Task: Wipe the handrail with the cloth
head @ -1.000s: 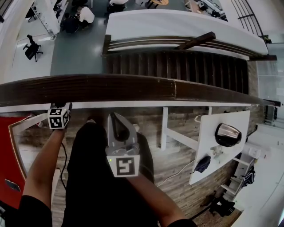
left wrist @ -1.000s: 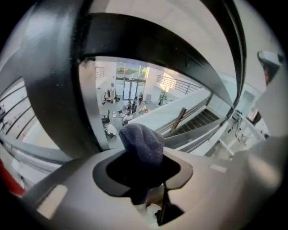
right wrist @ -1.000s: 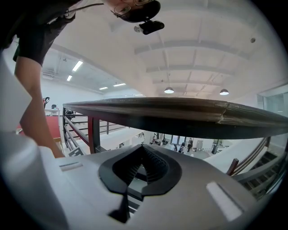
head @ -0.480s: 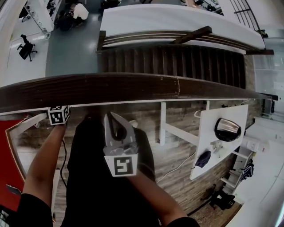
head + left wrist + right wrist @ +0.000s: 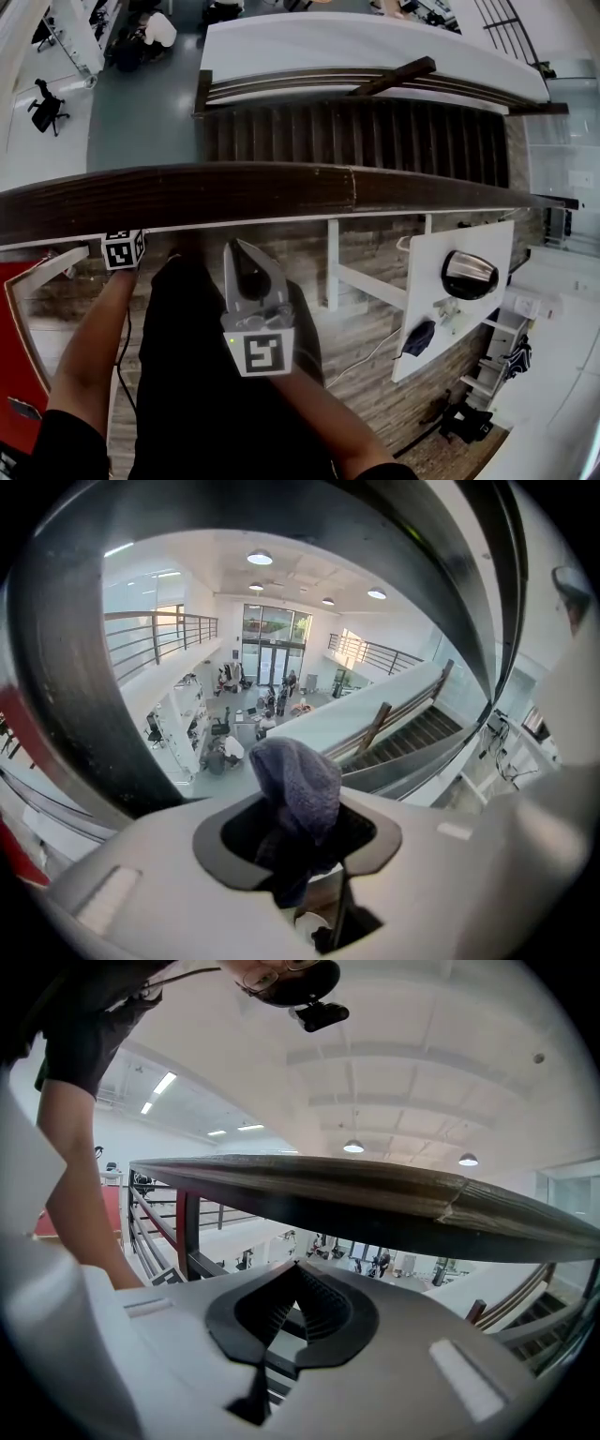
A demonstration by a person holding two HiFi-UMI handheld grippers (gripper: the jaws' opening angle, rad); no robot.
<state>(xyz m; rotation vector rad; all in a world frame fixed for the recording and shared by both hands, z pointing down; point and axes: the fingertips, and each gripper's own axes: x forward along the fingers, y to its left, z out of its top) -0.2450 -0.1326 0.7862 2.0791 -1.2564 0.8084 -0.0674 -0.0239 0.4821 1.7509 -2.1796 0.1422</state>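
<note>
The dark wooden handrail (image 5: 234,192) runs left to right across the head view. My left gripper's marker cube (image 5: 123,250) shows just under the rail's near edge at the left; its jaws are hidden there. In the left gripper view the left gripper (image 5: 300,803) is shut on a grey-purple cloth (image 5: 298,782), which bulges out between the jaws, with the rail (image 5: 66,677) curving close above. My right gripper (image 5: 236,247) hangs below the rail near the middle, jaws shut and empty. From the right gripper (image 5: 289,1267) the handrail (image 5: 375,1199) passes overhead.
Beyond the rail a dark staircase (image 5: 375,131) drops to a lower floor with chairs and people. A white desk (image 5: 459,281) stands at the right, a red panel (image 5: 17,347) at the left. White posts (image 5: 332,262) stand under the rail. My dark trousers (image 5: 187,375) fill the near middle.
The head view has drifted slightly, so the rail's seam sits a little further left. Both grippers keep about the same places under the rail.
</note>
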